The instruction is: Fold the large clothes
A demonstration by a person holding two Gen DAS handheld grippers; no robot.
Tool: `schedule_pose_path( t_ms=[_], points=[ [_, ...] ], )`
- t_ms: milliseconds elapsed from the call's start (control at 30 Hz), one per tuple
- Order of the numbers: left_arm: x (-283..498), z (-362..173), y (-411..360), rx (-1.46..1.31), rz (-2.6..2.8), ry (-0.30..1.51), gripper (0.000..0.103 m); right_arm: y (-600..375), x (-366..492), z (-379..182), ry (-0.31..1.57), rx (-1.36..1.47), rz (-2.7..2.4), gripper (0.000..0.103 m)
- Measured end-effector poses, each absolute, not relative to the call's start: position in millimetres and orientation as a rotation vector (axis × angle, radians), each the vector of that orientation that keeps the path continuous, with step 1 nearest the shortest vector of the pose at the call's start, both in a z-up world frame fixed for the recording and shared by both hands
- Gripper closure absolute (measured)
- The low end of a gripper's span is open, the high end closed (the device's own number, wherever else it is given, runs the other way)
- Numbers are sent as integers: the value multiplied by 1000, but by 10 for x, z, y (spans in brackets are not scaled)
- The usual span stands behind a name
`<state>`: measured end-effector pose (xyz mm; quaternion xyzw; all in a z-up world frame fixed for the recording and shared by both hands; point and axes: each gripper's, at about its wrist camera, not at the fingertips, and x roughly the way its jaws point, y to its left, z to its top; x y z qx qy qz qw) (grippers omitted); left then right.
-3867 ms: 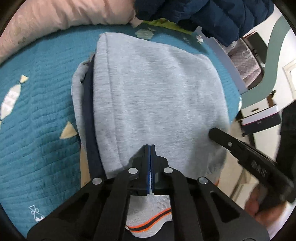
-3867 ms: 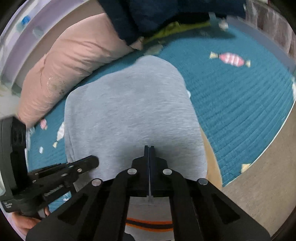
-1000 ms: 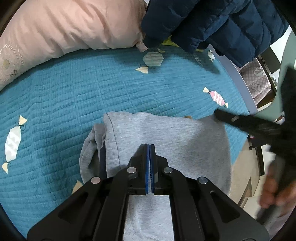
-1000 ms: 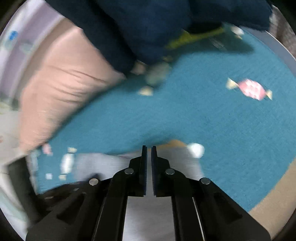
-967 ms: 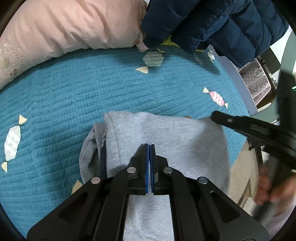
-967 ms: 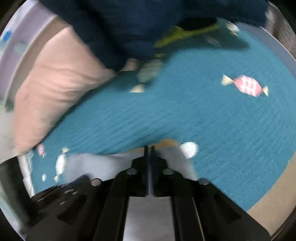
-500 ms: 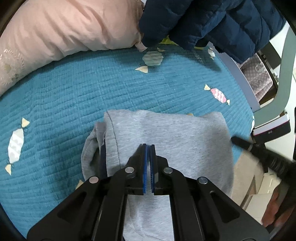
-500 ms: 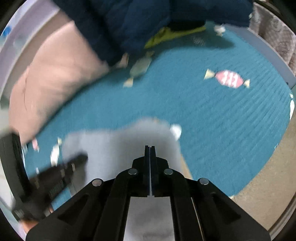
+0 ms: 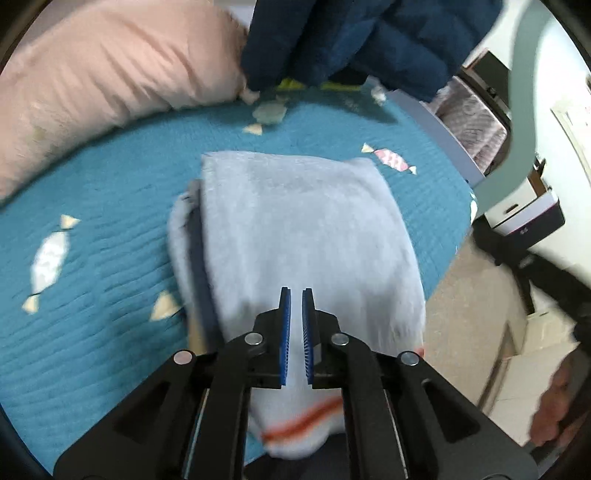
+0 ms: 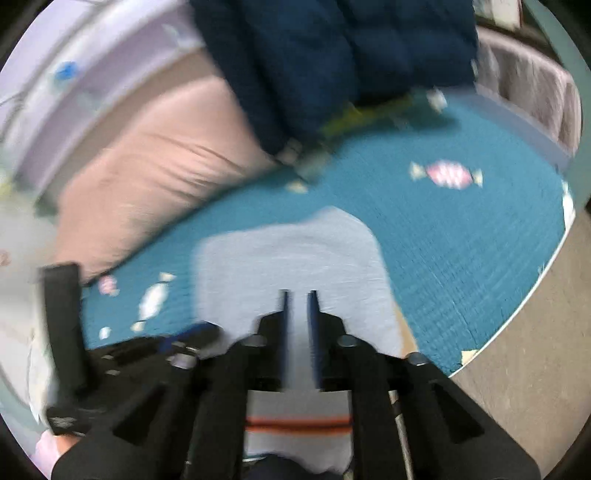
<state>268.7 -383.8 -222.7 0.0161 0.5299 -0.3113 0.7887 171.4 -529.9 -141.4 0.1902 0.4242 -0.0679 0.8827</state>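
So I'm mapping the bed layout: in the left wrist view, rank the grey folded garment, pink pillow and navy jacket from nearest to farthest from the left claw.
1. Grey folded garment, directly under and ahead of the left claw.
2. Pink pillow, far left.
3. Navy jacket, far back, right of centre.

Open teal quilted bedspread (image 9: 110,206) flanks the folded grey sweatshirt (image 9: 303,229); pink pillow (image 9: 110,70) and navy puffer jacket (image 9: 351,33) block beyond.

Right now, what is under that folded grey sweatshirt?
The grey sweatshirt lies on a teal quilt with candy patterns. A dark navy layer peeks out along its left edge. What lies beneath its middle is covered.
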Motion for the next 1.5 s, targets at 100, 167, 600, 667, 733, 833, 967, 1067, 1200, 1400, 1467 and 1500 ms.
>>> schedule_pose_path(
  t_ms=[100,167,600,667,733,833,967,1067,1200,1400,1467,1500],
  points=[
    [2226,-1858,-3528,82,-652,1051,52,-4879,1322,-1011,759,331,-212,19],
    [1970,-1613,-3329,109,-642,982,47,-4596,1139,-817,711,259,-256,18],
    [776,-285,-1823,85,-425,635,12,-3268,19,-237,481,67,-525,10],
    [626,-154,-1639,58,-419,590,11,-3138,-149,-197,460,65,-546,10],
    [515,-61,-1508,53,-402,567,11,-3038,-260,-178,449,62,-536,9],
    [355,50,-1362,38,-400,554,11,-2919,-393,-150,444,61,-520,9],
    [171,159,-1218,17,-419,526,11,-2803,-487,-105,429,53,-507,9],
    [55,214,-1181,32,-400,504,9,-2735,-537,-63,413,42,-503,9],
    [-13,243,-1143,24,-407,502,9,-2671,-603,-7,389,37,-497,8],
    [-56,259,-1107,37,-365,499,6,-2630,-639,45,374,26,-500,8],
    [-55,259,-1092,31,-367,504,6,-2616,-649,53,374,26,-498,8],
    [-51,260,-1084,31,-368,503,6,-2610,-657,55,374,24,-500,8]
  ],
)
